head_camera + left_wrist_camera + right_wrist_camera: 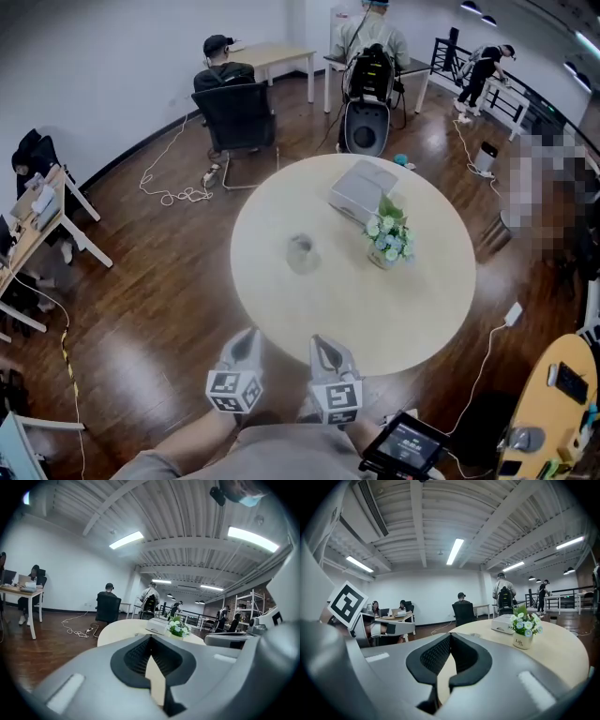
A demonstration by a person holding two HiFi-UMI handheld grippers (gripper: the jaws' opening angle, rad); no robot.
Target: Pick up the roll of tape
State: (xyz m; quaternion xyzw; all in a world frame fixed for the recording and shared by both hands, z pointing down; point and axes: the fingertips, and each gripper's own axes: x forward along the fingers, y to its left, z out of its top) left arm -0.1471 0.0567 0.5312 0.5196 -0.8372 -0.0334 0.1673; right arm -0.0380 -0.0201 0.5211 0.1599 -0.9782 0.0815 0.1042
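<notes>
A small pot [382, 260] holds white and blue flowers [389, 231] on the round table [281, 314], beside a white box [363, 190]. The roll of tape [302, 253] lies near the table's middle. The left gripper [247, 337] and right gripper [323, 343] hover at the near edge, jaws clenched on nothing. Dark wood floor [141, 309] all round.

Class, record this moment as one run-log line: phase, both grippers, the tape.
phase: pre-grasp | left gripper: shut, empty | right gripper: shut, empty | roll of tape: on round table, untouched, beyond both grippers
</notes>
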